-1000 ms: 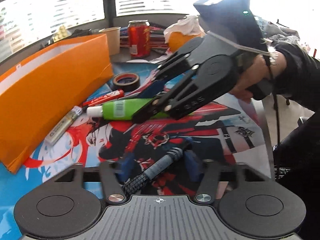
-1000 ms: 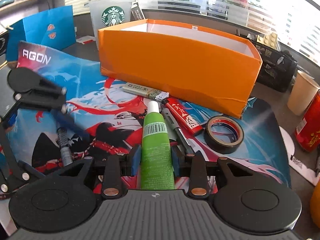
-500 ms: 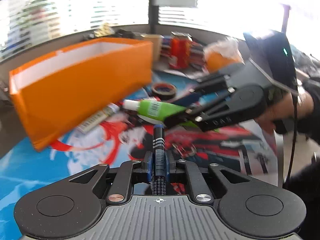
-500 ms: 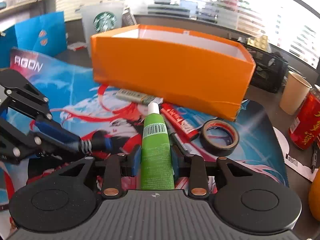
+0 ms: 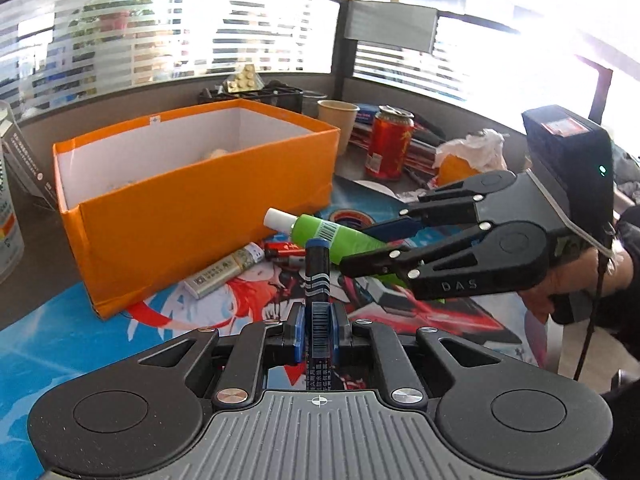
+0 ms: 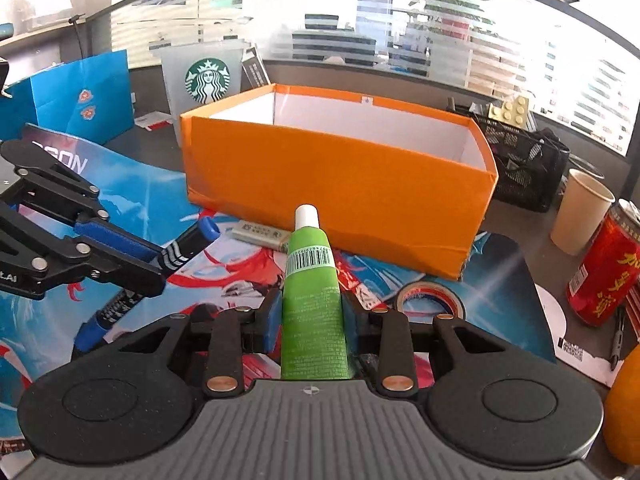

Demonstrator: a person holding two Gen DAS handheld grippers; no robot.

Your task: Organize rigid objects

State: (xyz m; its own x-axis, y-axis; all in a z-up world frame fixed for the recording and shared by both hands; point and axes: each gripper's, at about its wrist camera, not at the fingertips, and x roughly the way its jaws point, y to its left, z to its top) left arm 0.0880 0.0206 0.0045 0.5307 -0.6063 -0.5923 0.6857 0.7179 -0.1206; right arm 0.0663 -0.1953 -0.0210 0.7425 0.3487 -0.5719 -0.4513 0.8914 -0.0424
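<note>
A blue marker (image 5: 317, 280) is clamped in the closed left gripper (image 5: 316, 326), and a green tube (image 6: 312, 292) is pinched in the right gripper (image 6: 310, 320); both are held off the mat, just before the orange box (image 6: 340, 188), presumably for dropping in.

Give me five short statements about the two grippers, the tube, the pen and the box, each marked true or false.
1. The right gripper clamps a green plastic tube with a white cap. True.
2. The left gripper is empty. False: it grips a black and blue pen.
3. The open orange cardboard box has a lid on. False: it is open.
4. The roll of dark tape lies inside the box. False: it lies on the mat.
5. The red drink can stands upright. True.
</note>
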